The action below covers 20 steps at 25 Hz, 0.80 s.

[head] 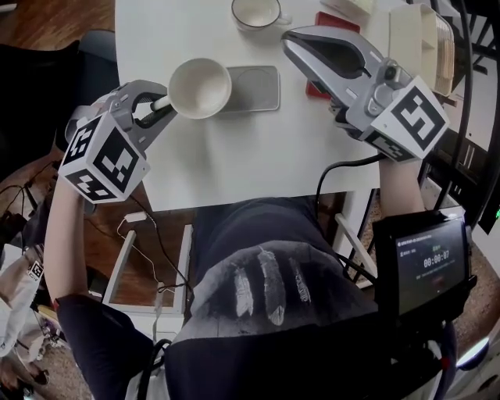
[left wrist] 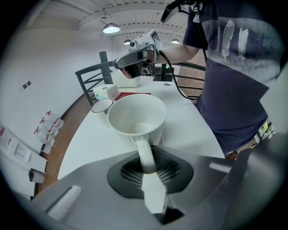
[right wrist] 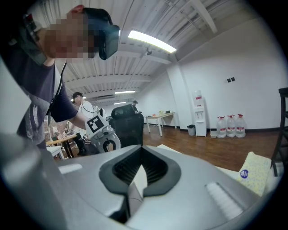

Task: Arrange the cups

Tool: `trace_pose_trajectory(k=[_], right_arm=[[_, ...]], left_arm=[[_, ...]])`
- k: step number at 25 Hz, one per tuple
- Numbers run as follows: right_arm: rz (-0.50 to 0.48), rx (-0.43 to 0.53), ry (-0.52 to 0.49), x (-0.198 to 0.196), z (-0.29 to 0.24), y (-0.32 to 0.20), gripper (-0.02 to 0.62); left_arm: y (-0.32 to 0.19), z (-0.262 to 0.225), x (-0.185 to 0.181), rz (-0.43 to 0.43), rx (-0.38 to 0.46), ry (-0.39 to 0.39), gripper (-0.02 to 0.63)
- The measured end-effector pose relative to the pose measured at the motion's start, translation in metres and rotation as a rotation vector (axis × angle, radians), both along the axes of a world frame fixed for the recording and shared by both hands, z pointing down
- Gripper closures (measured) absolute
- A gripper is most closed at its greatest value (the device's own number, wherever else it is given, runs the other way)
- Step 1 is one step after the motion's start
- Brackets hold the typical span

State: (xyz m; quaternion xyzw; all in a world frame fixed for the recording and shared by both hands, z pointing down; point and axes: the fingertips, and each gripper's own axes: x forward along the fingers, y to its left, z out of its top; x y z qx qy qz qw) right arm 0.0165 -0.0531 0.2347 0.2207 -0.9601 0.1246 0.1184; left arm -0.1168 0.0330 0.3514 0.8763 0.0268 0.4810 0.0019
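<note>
The left hand-held gripper [left wrist: 146, 170] has its jaws drawn narrow onto the handle [left wrist: 145, 152] of a white cup [head: 199, 87], pinching it from both sides, so the cup hangs straight out ahead of the jaws with its mouth open upward. The handle's long axis runs along the line the gripper points, and the cup's body lies just beyond the fingertips, over the near part of the desk [head: 258, 156]; whether its base touches the desk cannot be told. Just past the cup, on the side toward the other hand, lies a grey mat [head: 258, 87], its near edge overlapped by the cup's rim in the head view, so the likely set-down spot is a short carry forward and across from this gripper. The right hand-held gripper [head: 291, 41] hangs above the desk with jaws fully together and nothing between them. A second cup [head: 256, 12] with a dark rim stands farther out from the left gripper, beyond the mat, and closer to the right gripper's tips than to the left's. The count: two cups, one mat, two grippers, and only one cup held.
</note>
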Motion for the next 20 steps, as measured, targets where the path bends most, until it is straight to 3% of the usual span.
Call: trace_pose_trajectory(k=[7, 14, 20], right_arm=[[-0.006, 0.0, -0.005, -0.004, -0.001, -0.001, 0.591], [-0.006, -0.007, 0.007, -0.002, 0.001, 0.001, 0.591], [-0.009, -0.011, 0.007, -0.001, 0.002, 0.002, 0.591]], left_arm=[[0.008, 0.009, 0.007, 0.023, -0.026, 0.013, 0.557], [0.006, 0.025, 0.001, 0.042, 0.014, -0.019, 0.554], [0.004, 0.029, 0.008, 0.042, 0.043, 0.007, 0.549]])
